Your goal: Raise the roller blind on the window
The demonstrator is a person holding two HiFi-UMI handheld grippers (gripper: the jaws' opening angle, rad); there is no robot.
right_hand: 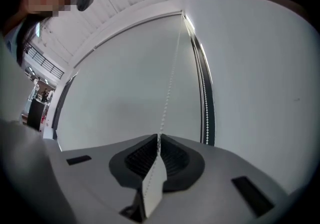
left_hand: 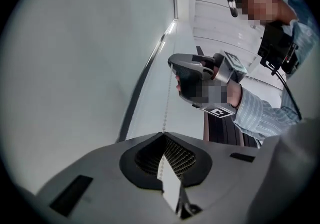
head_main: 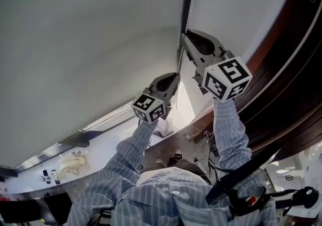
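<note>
Right gripper (head_main: 183, 36) high, left gripper (head_main: 175, 76) below — both pinched shut on the chain (right_hand: 167, 91), staggered so alternating pulls can wind up the blind (head_main: 75, 44).

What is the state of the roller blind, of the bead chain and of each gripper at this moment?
roller blind: lowered, fabric hanging flat.
bead chain: stretched straight, gripped in two places.
left gripper: shut on the bead chain, at the lower place.
right gripper: shut on the bead chain, higher up.
</note>
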